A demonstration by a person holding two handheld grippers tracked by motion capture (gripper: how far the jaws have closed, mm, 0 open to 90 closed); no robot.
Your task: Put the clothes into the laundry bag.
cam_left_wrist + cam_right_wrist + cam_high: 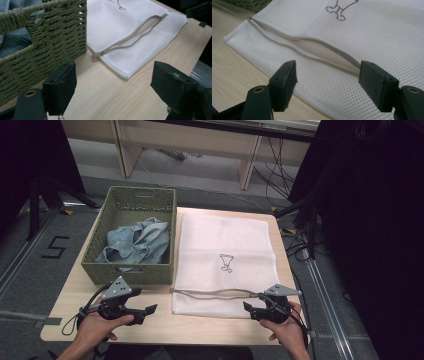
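We held the left gripper spread and empty before the green wicker basket of denim clothing; the white mesh laundry bag lay unzipped alongside, our right gripper spread at its opening, likely needing to pinch an edge next

On the table there is one woven green basket. Inside the basket lies one blue denim garment. Just beside the basket, at its right side, lies one white mesh bag. This bag has one zipper, which is open, and one small printed drawing. There are two grippers, both in front of the basket side of the table: the left gripper and the right gripper.
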